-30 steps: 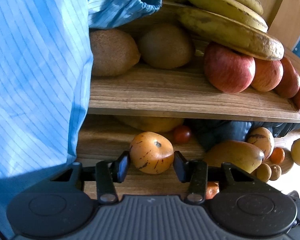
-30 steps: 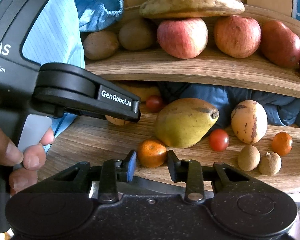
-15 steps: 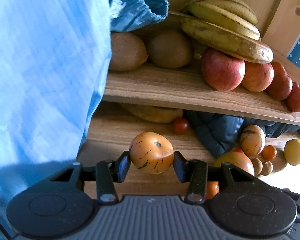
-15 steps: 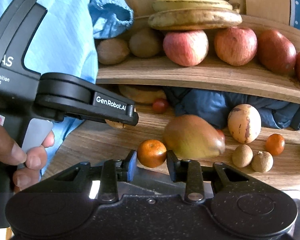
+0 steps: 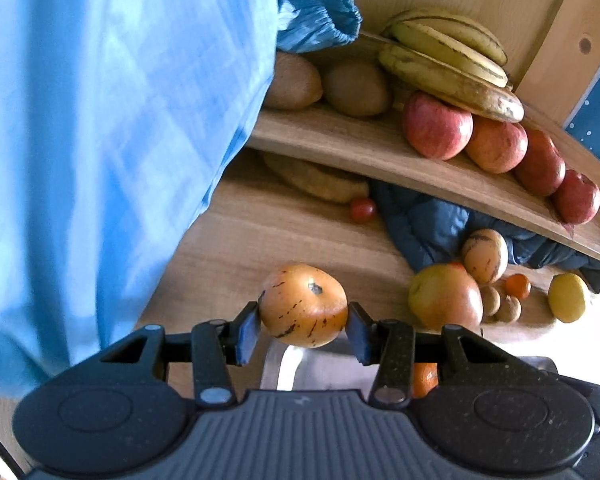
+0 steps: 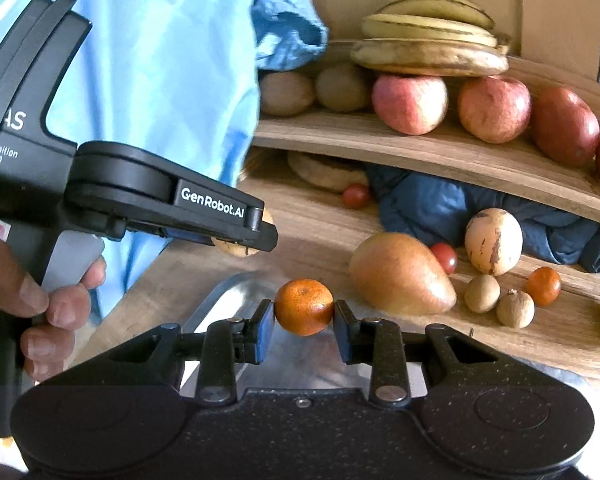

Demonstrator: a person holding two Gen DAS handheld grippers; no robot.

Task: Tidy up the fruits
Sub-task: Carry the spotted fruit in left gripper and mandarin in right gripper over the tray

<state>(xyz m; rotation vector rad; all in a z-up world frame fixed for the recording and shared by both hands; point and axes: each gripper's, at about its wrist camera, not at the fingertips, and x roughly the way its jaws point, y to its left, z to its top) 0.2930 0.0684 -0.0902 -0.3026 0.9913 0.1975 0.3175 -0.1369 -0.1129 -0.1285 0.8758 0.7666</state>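
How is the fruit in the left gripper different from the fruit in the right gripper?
The speckled orange-yellow fruit in the left gripper looks bigger than the tangerine in the right gripper, so its jaws stand wider apart. The speckled fruit has smooth skin with dark streaks and a yellowish underside; the tangerine has plain, dimpled, deep orange skin. Both are round, and each is pinched between blue pads.

Looks like a home, likely a kitchen or pantry corner; a wooden shelf (image 6: 440,152) holds bananas (image 6: 428,56), apples (image 6: 494,110) and kiwis (image 6: 342,88), with loose fruit scattered on the wooden counter (image 6: 312,236) beneath. A dark blue padded garment (image 6: 440,208) is stuffed under the shelf and a light blue cloth (image 5: 316,12) sits on it; domestic clutter, not a shop display.
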